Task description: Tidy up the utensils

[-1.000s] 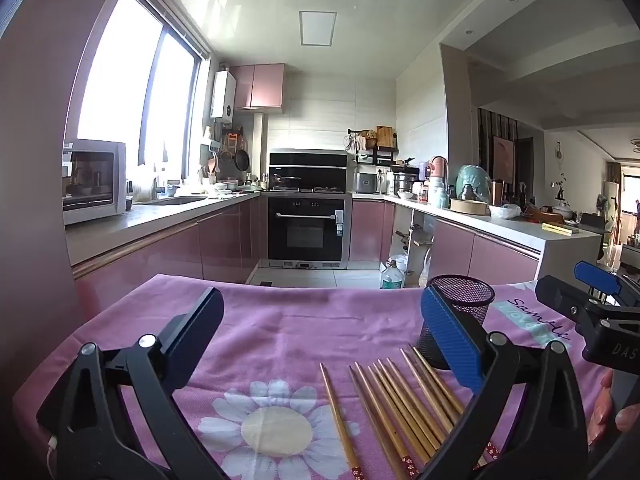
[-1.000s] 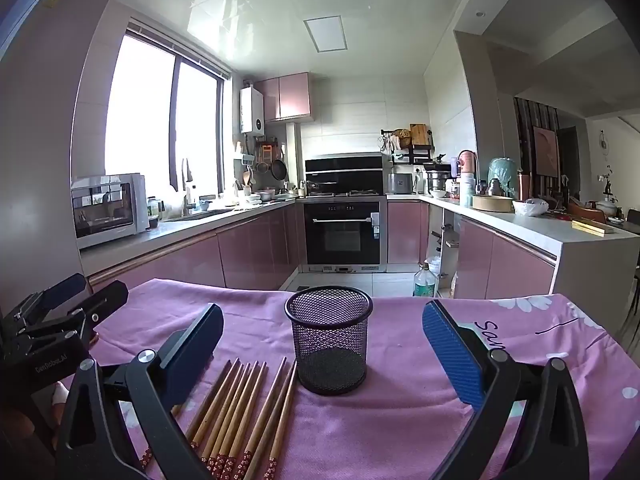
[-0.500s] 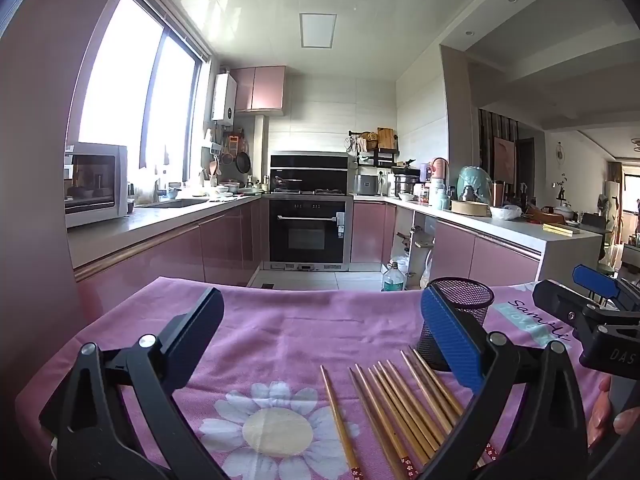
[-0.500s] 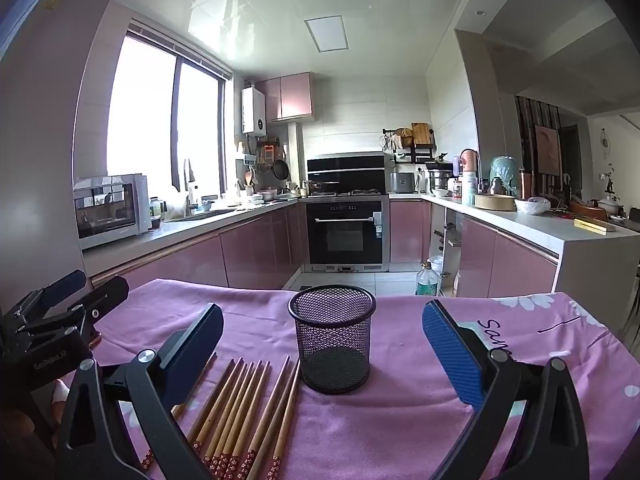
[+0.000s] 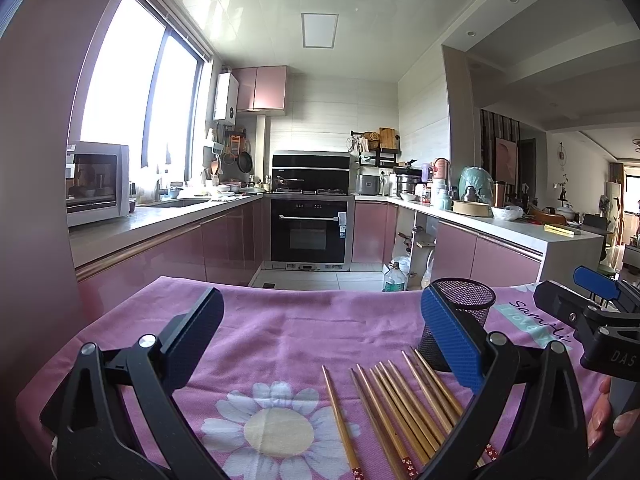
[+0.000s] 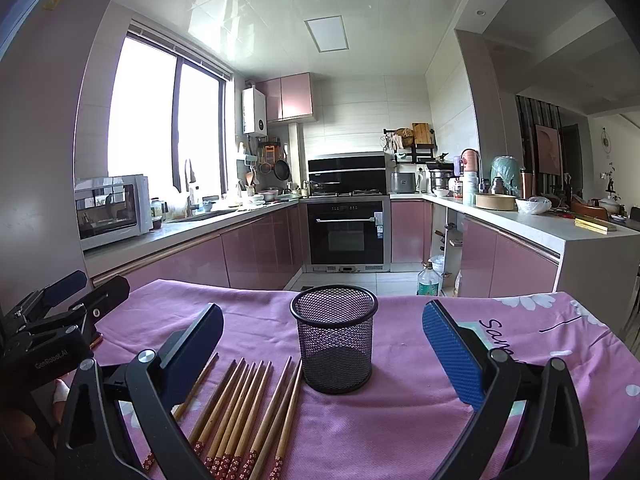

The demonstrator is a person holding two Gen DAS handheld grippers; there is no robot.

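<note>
Chopsticks laid out, holder waiting, nothing picked up yet.

On the pink flowered tablecloth [image 6: 400, 432] stands the empty black mesh holder [image 6: 334, 344], with the wooden chopsticks [image 6: 248, 404] lying side by side just left of it. The left gripper [image 5: 320, 344] and right gripper [image 6: 322, 352] both hover spread wide, holding nothing. Best, I'd say, to pinch one stick mid-length, then tip it upright over the rim.

Daylight from window [image 5: 136, 120] at 10 o'clock, blown out, ceiling panel [image 6: 326, 34] glare at 12, sharp centre, fisheye bowing and dark vignette at edges.
</note>
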